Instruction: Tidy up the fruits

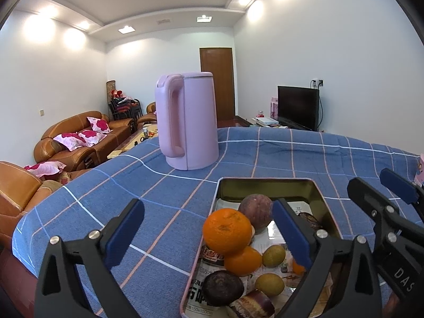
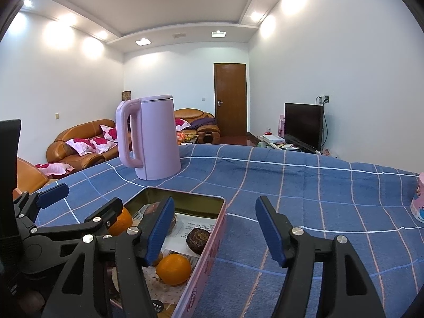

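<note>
Left wrist view: tin [image 1: 322,198] holds oranges [image 1: 227,231] and dark fruits [image 1: 222,287].

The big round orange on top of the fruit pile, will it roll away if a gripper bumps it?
Probably: the big round orange perches on other fruit in the pink metal tin, so a nudge could tip it off. The tin's wall would likely stop it. Its dimpled peel looks grippable.

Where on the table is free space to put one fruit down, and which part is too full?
Free: the blue checked cloth between the tin and the pink cup, and the cloth left of the tin, in front of the pink kettle. Crowded: inside the tin, where oranges, dark fruits and small green ones lie piled together.
</note>
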A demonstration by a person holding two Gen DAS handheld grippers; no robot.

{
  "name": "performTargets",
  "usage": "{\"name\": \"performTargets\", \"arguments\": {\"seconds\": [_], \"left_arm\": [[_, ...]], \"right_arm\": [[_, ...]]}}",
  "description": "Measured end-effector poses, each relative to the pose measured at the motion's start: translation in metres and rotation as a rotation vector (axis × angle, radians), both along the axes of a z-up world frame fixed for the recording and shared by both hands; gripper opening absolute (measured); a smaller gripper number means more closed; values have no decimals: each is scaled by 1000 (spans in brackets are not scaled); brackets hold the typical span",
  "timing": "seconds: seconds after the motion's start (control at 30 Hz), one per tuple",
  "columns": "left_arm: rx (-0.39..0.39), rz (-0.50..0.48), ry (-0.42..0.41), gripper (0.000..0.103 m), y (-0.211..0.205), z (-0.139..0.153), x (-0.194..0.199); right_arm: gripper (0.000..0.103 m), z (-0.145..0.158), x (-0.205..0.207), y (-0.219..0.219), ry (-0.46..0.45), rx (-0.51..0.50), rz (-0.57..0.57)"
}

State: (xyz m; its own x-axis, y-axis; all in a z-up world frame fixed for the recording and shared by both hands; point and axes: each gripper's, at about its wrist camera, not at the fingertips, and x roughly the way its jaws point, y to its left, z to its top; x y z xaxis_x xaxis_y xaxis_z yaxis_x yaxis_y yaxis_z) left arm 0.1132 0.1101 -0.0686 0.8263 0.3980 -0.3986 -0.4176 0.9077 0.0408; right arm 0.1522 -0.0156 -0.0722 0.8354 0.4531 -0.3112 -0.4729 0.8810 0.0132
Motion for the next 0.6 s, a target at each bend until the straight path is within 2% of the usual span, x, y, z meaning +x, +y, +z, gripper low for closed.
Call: {"name": "performTargets", "arguments": {"seconds": [0.6], "left_arm": [[1, 16, -2, 103, 4, 0, 0]], "right_arm": [[67, 0, -1, -2, -6, -1, -4]]}}
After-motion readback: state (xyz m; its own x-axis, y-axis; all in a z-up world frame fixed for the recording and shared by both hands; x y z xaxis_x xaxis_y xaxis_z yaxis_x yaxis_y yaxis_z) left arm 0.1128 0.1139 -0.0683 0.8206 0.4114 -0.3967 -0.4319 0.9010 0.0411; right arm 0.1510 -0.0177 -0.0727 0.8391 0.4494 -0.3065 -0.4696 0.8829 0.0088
